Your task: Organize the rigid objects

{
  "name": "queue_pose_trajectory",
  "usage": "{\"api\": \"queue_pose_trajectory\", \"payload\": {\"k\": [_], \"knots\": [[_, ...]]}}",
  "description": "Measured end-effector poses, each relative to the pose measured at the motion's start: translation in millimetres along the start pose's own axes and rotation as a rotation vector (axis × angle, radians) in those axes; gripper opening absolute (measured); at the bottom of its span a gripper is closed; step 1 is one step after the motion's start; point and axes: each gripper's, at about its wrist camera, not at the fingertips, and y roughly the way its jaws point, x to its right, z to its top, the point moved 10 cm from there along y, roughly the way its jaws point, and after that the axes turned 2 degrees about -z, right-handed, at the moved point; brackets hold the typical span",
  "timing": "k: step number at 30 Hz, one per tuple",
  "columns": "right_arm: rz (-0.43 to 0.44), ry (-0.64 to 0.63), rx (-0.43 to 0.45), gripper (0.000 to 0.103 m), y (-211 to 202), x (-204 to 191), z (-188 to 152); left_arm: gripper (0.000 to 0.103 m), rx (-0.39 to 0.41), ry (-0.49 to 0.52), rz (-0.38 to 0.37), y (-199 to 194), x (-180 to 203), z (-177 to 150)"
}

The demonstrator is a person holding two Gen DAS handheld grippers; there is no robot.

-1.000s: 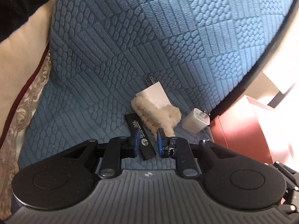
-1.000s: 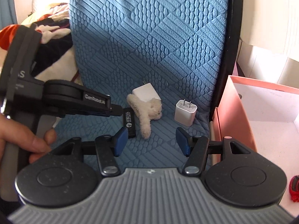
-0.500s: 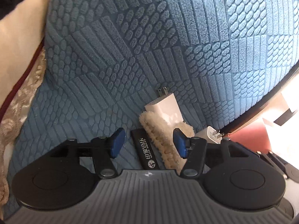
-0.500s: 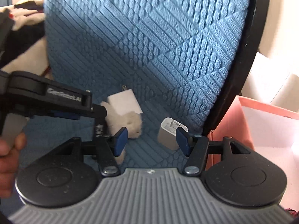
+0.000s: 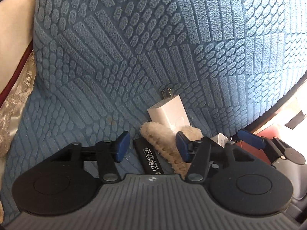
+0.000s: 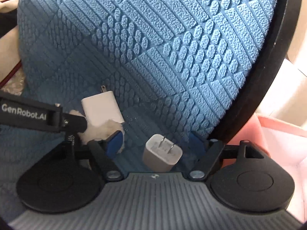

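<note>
Pre-grasp step. Right gripper (image 6: 153, 145) spread wide around small charger (image 6: 162, 156); nxt: close. Left gripper (image 5: 151, 147) wide, black stick (image 5: 148, 156) at 6 o'clock.

Home setting, probably bedroom or lounge: blue textured cushion (image 5: 153, 48), lace-trimmed fabric (image 5: 15, 99), phone chargers (image 6: 163, 155) lying about.
</note>
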Motion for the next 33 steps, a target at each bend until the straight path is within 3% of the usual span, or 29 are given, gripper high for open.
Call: {"api": "queue_pose_trajectory", "payload": {"k": [5, 9, 13, 19, 21, 25, 30, 33], "knots": [[0.073, 0.036, -0.014, 0.084, 6, 6, -2, 0.041, 0.006, -0.008, -0.032, 8, 2, 2], [0.111, 0.066, -0.032, 0.085, 10, 10, -3, 0.023, 0.004, -0.01, -0.058, 14, 8, 4], [0.167, 0.099, -0.066, 0.085, 15, 7, -5, 0.017, 0.001, -0.006, -0.064, 9, 9, 4], [0.183, 0.124, -0.091, 0.083, 18, 15, 0, 0.008, -0.007, -0.052, -0.096, 2, 2, 6], [0.184, 0.144, -0.101, 0.075, 21, 19, 3, 0.006, -0.012, -0.072, -0.106, -1, -1, 6], [0.187, 0.151, -0.106, 0.047, 15, 23, 9, 0.005, -0.013, -0.087, -0.114, -4, -4, 7], [0.2, 0.163, -0.105, 0.037, 6, 27, 15, 0.005, -0.018, -0.102, -0.11, -5, -6, 7], [0.197, 0.144, -0.1, 0.037, -4, 24, 12, 0.005, -0.036, -0.12, -0.116, -1, -7, 4]]}}
